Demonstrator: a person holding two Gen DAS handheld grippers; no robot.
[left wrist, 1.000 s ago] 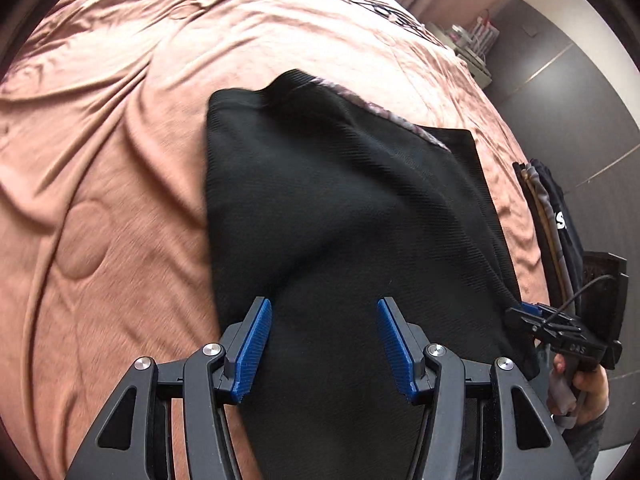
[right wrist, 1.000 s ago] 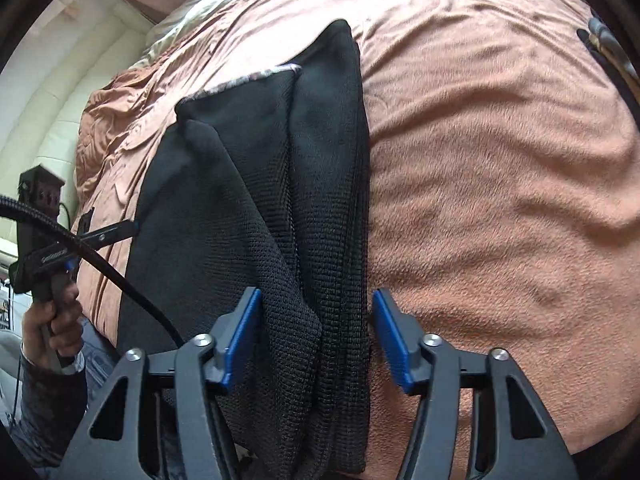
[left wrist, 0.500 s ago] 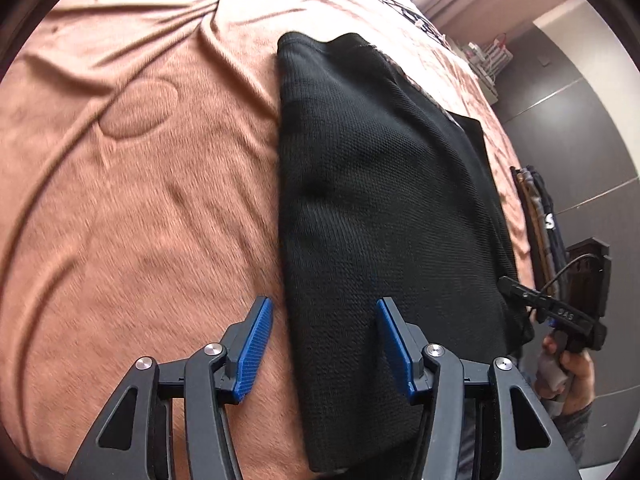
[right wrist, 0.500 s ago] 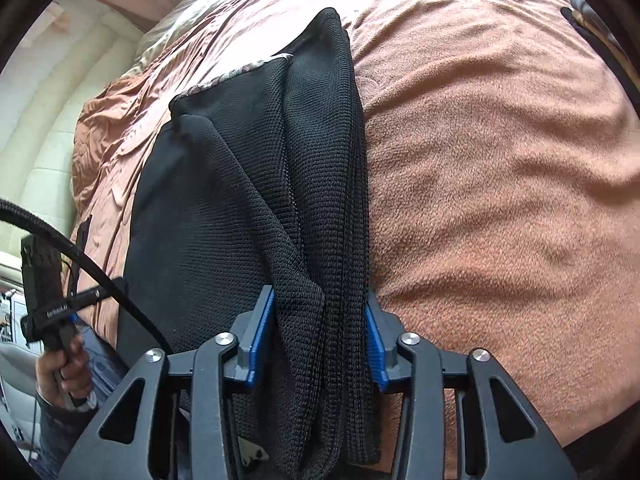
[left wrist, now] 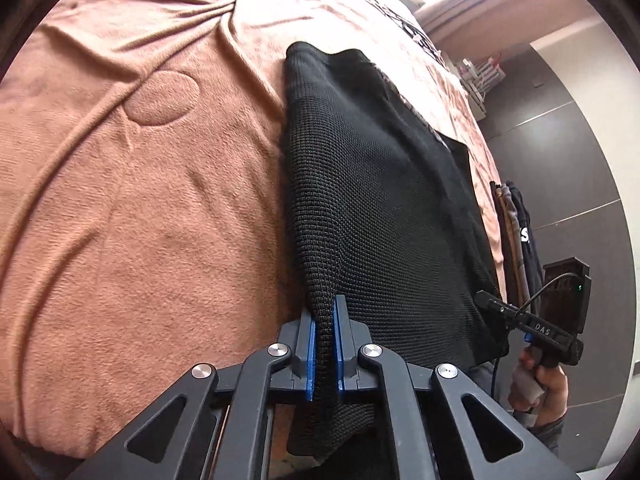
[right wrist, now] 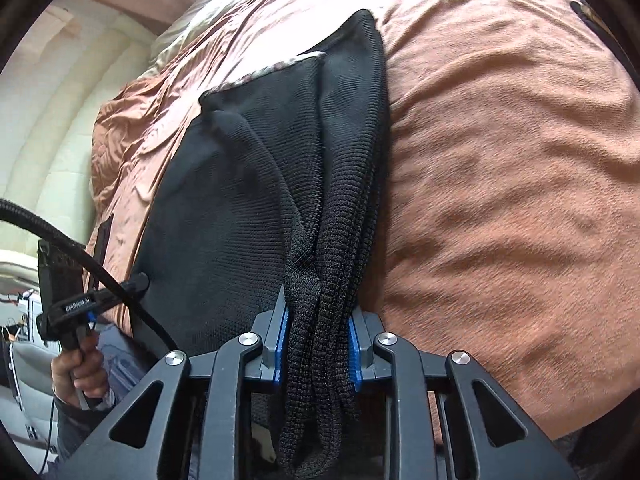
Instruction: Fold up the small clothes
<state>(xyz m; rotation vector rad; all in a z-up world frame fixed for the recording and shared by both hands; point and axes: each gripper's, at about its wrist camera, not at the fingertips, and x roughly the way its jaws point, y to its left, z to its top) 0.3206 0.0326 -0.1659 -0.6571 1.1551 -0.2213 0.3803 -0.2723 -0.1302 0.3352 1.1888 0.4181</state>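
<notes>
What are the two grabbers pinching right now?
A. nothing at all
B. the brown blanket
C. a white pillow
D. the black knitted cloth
D: the left gripper and the right gripper each have their blue jaws closed on a near edge of the black knitted garment, which lies on the brown blanket.

You're in a home bedroom: a bed [left wrist: 140,208] under a pinkish-brown blanket [right wrist: 512,184], a padded cream headboard [right wrist: 52,128], dark wardrobe panels [left wrist: 568,152] and hanging clothes [left wrist: 520,236].
</notes>
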